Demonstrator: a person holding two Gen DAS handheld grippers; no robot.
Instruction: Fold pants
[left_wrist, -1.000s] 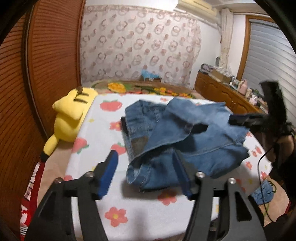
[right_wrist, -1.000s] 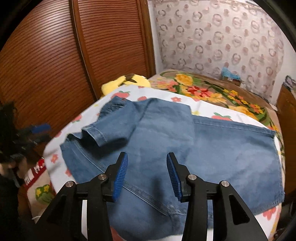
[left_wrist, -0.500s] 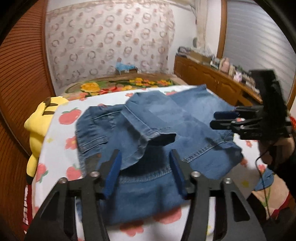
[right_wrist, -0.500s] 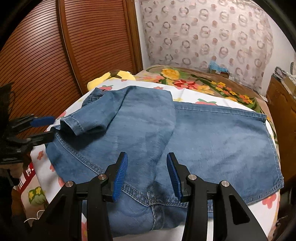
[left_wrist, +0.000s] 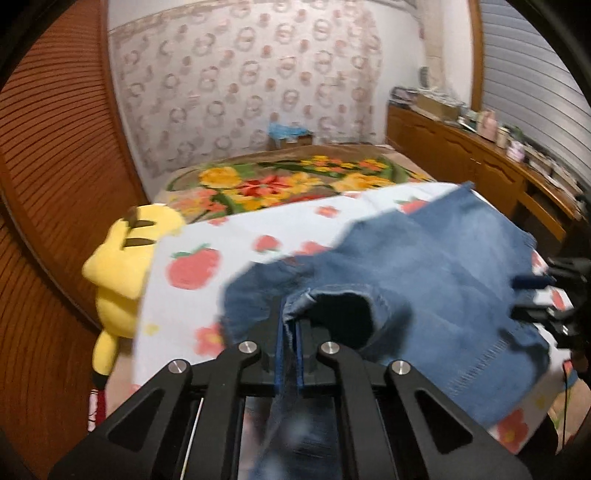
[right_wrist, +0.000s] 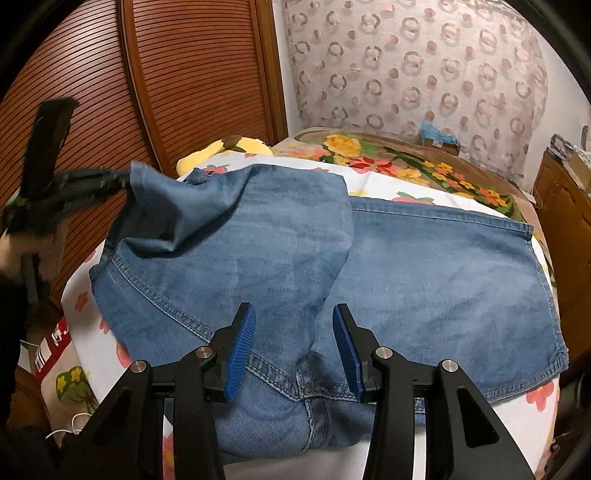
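Left gripper (left_wrist: 289, 345), open a second ago, has clamped a lifted hem of the denim pants (right_wrist: 388, 273) spread on the strawberry-print sheet (right_wrist: 373, 181), so folding can start; right gripper (right_wrist: 293, 352) hovers half-open, empty.

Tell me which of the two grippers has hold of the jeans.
The left gripper: its blue pads are shut on the hem of the jeans and lift it. The right gripper hovers open above the crotch seam, clamping nothing.
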